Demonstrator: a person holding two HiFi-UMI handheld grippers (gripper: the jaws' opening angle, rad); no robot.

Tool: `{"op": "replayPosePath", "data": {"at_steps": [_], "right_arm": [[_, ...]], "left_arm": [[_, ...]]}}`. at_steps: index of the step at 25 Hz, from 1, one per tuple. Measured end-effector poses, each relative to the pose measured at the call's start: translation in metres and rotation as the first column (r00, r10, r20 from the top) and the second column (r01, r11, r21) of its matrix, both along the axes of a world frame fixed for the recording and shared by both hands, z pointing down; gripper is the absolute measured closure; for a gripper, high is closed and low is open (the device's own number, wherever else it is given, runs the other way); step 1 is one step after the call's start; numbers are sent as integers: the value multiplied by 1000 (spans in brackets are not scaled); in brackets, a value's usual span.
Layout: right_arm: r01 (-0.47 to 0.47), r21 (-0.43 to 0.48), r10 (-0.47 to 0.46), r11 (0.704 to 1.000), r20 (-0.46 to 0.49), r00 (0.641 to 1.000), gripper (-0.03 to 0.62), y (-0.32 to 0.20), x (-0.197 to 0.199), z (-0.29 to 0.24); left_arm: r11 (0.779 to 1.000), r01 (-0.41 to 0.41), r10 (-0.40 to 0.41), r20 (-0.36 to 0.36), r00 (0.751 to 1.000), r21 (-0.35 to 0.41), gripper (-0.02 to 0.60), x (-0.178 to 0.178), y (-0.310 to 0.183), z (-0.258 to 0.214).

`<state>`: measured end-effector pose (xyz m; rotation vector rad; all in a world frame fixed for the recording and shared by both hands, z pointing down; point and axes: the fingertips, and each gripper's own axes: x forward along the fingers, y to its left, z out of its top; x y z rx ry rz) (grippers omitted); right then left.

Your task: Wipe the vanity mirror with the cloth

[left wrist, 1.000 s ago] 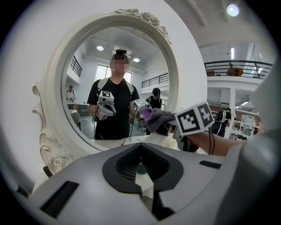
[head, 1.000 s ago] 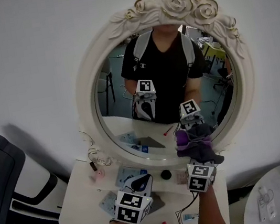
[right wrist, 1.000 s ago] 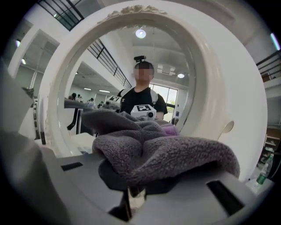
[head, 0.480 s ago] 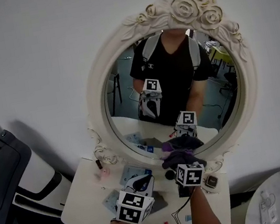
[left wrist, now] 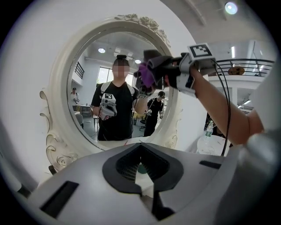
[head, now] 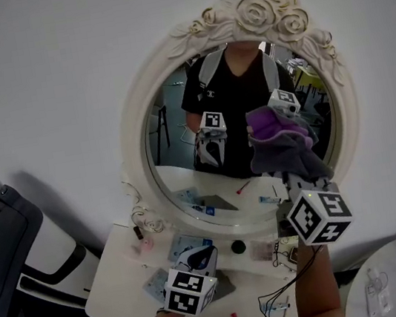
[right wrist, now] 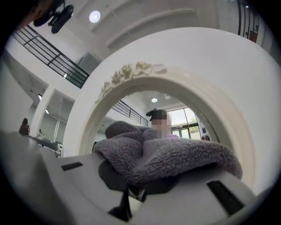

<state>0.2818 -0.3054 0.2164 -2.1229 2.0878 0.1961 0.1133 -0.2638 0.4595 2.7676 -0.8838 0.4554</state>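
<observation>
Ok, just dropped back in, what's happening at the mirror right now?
A person is working on the vanity mirror with two handheld grippers. The right gripper has its jaws shut on a purple-grey cloth, held up at the upper right of the glass, where cloth and reflection meet. The left gripper hangs low over the vanity table, jaws shut and empty.

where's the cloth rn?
Head view, right side: the cloth is clamped in the right gripper, up at the right half of the vanity mirror, beside its own reflection.
</observation>
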Motion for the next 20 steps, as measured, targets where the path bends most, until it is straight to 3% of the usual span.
{"op": "replayPosePath", "data": {"at_steps": [4,8,11,15,20], "right_arm": [[17,124,-15,992,-18,1000,566,3,5,-82],[5,154,5,988,-67,998,566,-7,6,-129],[-29,152,41,988,-77,996,566,-15,7,-141],[-73,222,100,972,-113,989,566,-17,4,-137],[-34,201,62,979,-132,989,566,-22,-6,-113]], "left_arm": [[1000,-11,11,1,1000,2,575,3,3,-1],[1000,-7,7,5,1000,1,575,1,2,1],[1000,1,-1,9,1000,-1,575,-3,1,3],[1000,5,-5,13,1000,-7,575,-4,-3,5],[1000,5,-4,27,1000,-27,575,-3,-4,14]]}}
